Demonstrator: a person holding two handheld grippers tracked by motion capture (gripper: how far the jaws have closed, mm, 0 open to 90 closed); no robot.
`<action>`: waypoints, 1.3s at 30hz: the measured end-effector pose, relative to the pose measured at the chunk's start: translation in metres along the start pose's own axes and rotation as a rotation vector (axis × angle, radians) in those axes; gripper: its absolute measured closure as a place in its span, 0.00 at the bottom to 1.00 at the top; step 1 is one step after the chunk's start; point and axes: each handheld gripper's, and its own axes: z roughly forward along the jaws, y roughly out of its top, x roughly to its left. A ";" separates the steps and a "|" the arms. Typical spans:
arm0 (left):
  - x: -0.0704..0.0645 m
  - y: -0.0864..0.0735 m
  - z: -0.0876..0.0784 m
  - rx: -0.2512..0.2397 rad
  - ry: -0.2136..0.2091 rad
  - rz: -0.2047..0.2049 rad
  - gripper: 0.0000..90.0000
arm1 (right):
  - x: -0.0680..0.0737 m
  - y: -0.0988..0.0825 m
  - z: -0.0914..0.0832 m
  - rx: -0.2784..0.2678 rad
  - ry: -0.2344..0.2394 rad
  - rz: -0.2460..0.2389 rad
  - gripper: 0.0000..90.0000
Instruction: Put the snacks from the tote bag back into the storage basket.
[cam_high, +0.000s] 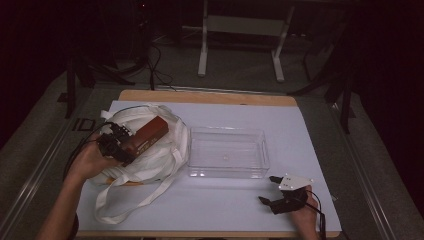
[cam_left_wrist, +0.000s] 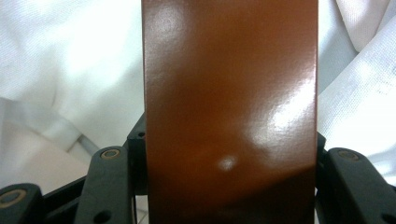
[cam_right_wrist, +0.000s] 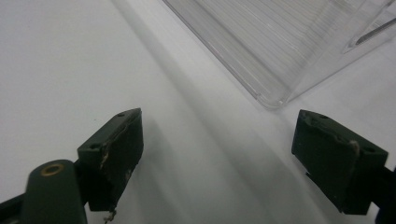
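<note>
Left gripper view: left hand-held gripper clamps brown box.

one brown box, glossy and oblong. one white cloth bag with long straps. one clear plastic tray, rectangular. two grippers: the left gripper and the right gripper, each with two black jaws, so four jaws in all. one tabletop, with one white sheet over it.
</note>
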 end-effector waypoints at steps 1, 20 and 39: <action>0.000 -0.001 -0.001 -0.007 0.003 -0.003 0.49 | 0.000 0.000 0.000 0.000 0.000 0.000 0.19; -0.005 -0.004 -0.022 -0.089 0.034 0.013 0.49 | 0.000 0.000 0.000 0.001 0.000 -0.001 0.19; -0.015 0.007 -0.042 -0.146 0.054 0.056 0.49 | 0.000 0.000 0.000 0.000 0.000 -0.001 0.19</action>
